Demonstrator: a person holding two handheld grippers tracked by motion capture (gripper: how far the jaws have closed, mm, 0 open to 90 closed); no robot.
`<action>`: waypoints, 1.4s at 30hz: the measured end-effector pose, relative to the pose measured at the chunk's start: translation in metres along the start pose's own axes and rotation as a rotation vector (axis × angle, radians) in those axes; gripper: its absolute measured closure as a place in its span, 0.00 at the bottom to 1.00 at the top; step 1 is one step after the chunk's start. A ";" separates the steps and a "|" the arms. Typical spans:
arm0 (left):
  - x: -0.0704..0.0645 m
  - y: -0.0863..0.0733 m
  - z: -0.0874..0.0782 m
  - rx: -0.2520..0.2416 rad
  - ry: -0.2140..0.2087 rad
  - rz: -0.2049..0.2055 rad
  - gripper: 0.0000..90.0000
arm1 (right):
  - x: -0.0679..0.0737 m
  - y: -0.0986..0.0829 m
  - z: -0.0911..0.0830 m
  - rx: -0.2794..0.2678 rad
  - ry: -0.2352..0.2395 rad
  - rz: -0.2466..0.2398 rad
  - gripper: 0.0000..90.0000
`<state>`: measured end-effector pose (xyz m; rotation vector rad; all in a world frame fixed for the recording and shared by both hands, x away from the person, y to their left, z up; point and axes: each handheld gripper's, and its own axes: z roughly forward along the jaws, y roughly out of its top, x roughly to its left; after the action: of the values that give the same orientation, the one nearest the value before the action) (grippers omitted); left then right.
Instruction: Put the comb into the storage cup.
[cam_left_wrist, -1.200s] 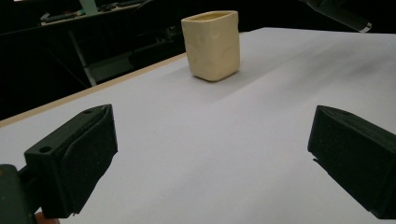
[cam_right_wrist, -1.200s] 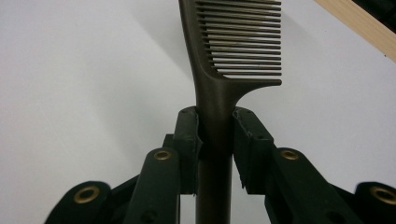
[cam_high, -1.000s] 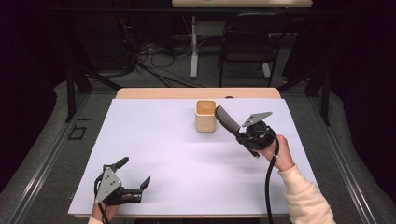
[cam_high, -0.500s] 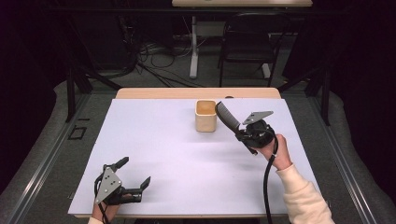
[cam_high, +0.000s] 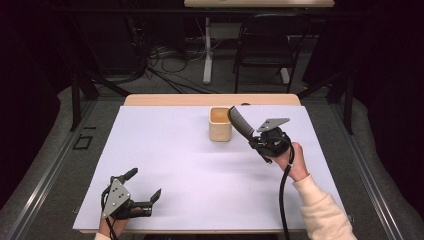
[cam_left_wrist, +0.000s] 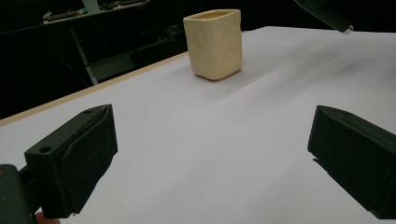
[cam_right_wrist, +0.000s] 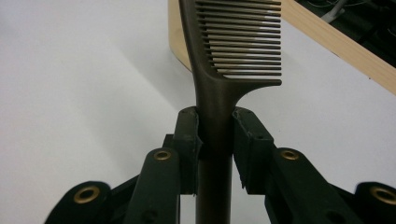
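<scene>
Comb (cam_right_wrist: 219, 70) is in your right gripper (cam_right_wrist: 215, 135), clamped by the handle just below the teeth; the jaws press on both sides of it. In the high view the comb (cam_high: 240, 122) points up toward 11 o'clock from the gripper (cam_high: 259, 142), its toothed end at the right rim of the cup (cam_high: 220, 124), raised and tilted. Hard to tell if the tip is over the opening or just beside it. It's not in the cup yet.

Cup stands upright at about 12 o'clock on the white sheet (cam_high: 175, 165), near the far edge, apart from everything else. From the left gripper view the cup (cam_left_wrist: 214, 44) looks like a pale yellow, squarish tumbler, and nothing sticks out of it.

Your left gripper (cam_high: 141, 186) sits low at 7 o'clock, near the front edge of the sheet, jaws spread wide with nothing between them, well apart from the cup. In its own view the two pads (cam_left_wrist: 74, 158) are far apart over bare sheet.

Progress, as I judge it: pickup is done, carry to the cup is nearly done. Left: bring the comb tip over the opening, lower it in, let go, pull the right hand (cam_high: 292, 160) back. The tilt looks fine for dropping it in end first, but watch the rim, since a nudge could tip the cup. The left gripper has no job so far.
</scene>
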<state>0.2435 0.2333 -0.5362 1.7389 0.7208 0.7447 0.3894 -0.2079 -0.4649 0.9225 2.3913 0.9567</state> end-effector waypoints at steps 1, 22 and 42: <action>0.000 0.000 0.000 0.000 0.000 0.000 0.01 | 0.000 0.001 0.000 -0.005 0.001 0.001 0.80; 0.001 0.000 -0.001 -0.002 0.004 0.002 0.02 | 0.003 0.015 0.004 -0.037 0.003 -0.008 0.80; 0.000 0.000 -0.001 -0.002 0.001 0.003 0.01 | 0.004 0.038 0.007 -0.066 0.027 -0.030 0.80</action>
<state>0.2434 0.2338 -0.5357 1.7377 0.7183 0.7483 0.4070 -0.1817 -0.4429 0.8527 2.3735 1.0364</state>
